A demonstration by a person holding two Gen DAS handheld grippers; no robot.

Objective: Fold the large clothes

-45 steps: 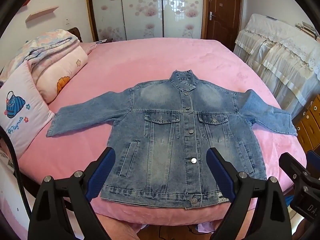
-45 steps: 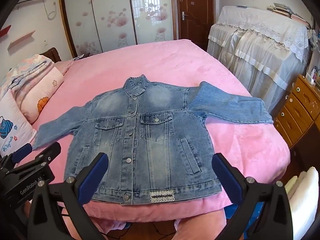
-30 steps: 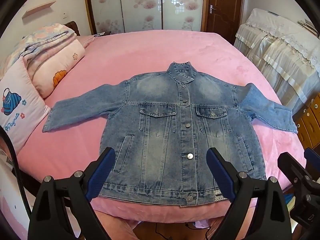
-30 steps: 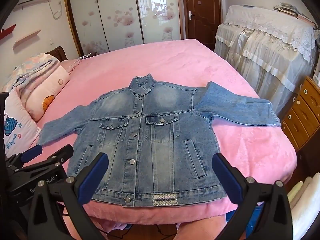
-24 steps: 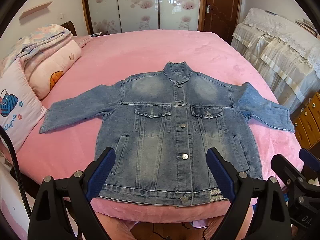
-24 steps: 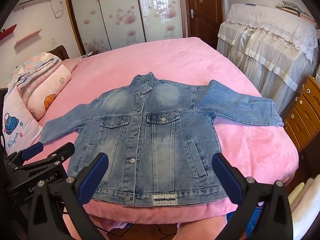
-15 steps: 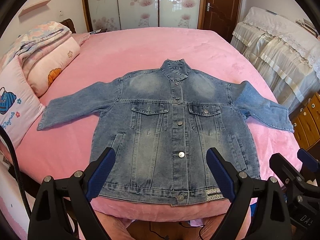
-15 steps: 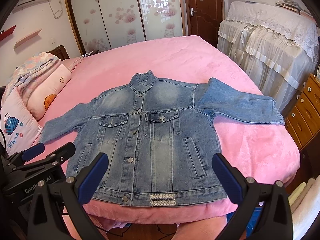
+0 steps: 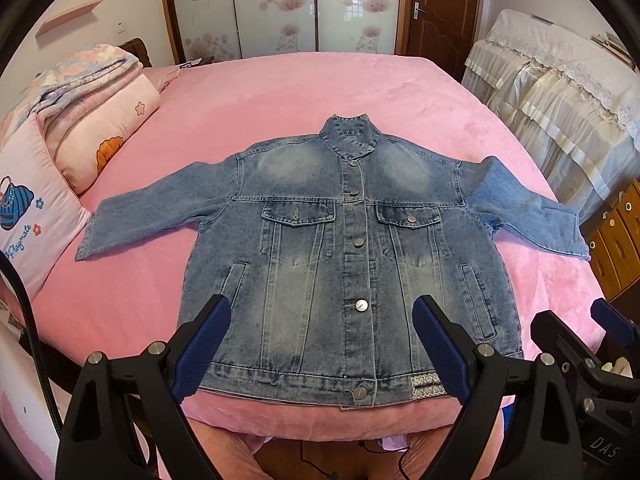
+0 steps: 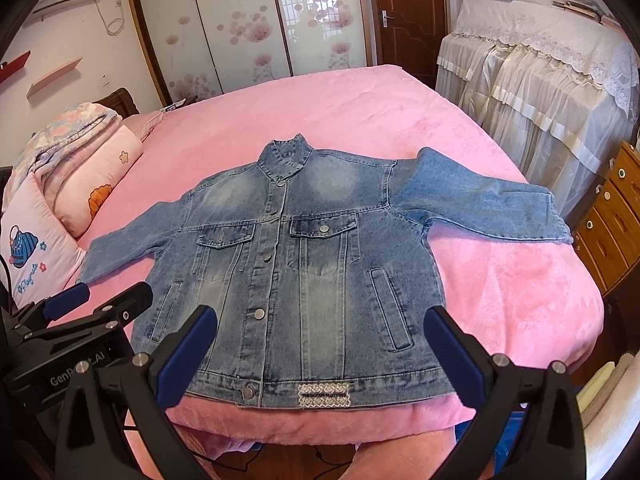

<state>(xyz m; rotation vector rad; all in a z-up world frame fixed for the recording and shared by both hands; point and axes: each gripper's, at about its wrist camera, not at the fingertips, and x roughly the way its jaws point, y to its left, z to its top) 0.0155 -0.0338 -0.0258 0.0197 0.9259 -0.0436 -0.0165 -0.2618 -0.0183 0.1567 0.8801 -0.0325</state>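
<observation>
A blue denim jacket (image 9: 344, 264) (image 10: 304, 264) lies flat and buttoned on the pink bed (image 9: 304, 96), collar away from me, both sleeves spread out sideways. Its hem runs along the bed's near edge. My left gripper (image 9: 320, 320) hovers open above the hem, nothing between its blue pads. My right gripper (image 10: 320, 332) is likewise open and empty, over the hem's right half near the white label (image 10: 325, 395). Each gripper shows at the edge of the other's view.
Pillows and a folded quilt (image 9: 72, 128) are stacked at the bed's left side. A lace-covered piece of furniture (image 10: 540, 72) and a wooden drawer chest (image 10: 612, 208) stand on the right. Wardrobe doors (image 9: 280, 4) fill the far wall. A person's pink-clad legs (image 10: 280, 452) show below the bed edge.
Both grippers have drifted slightly forward and up over the jacket; the jacket itself has not moved. Both stayed open.
</observation>
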